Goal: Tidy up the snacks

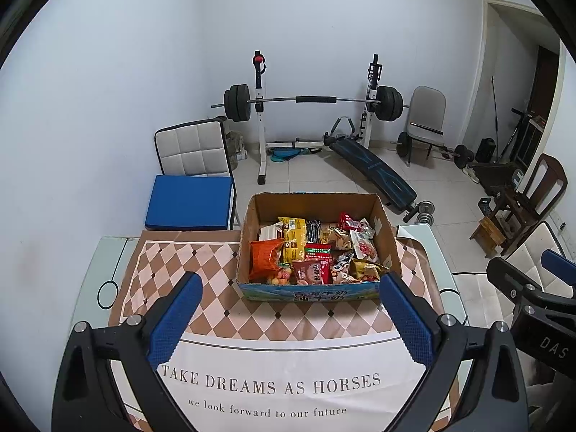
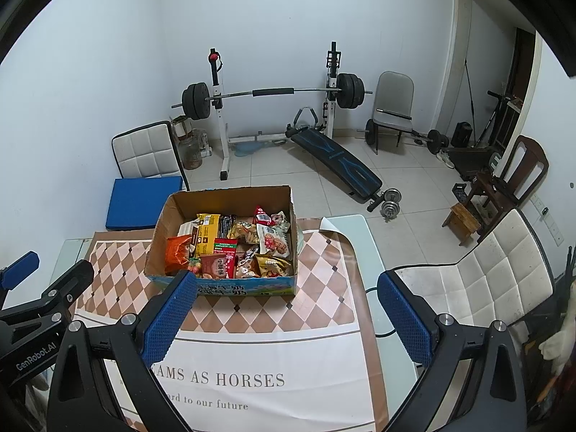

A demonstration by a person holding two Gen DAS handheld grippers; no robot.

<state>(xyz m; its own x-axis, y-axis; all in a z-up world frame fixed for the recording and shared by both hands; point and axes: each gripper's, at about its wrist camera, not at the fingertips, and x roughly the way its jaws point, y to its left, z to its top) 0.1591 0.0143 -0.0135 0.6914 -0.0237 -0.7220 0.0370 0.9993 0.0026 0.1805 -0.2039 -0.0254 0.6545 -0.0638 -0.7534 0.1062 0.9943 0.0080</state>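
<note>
The box (image 1: pixel 316 212) is brown cardboard, rough and dull. The snack bags (image 1: pixel 313 248) are shiny plastic. The tablecloth (image 1: pixel 216 262) is smooth cloth. The gripper pads (image 1: pixel 172 320) are bumpy blue rubber

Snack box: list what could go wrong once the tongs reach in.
1. The packets lie packed and overlapping in the box, so a pinch may catch two at once or crush a soft bag.
2. The box looks light and sits on a loose cloth; a pull could drag it or tip it.
3. Both tongs, left and right, are open and close together, so they may collide.
</note>
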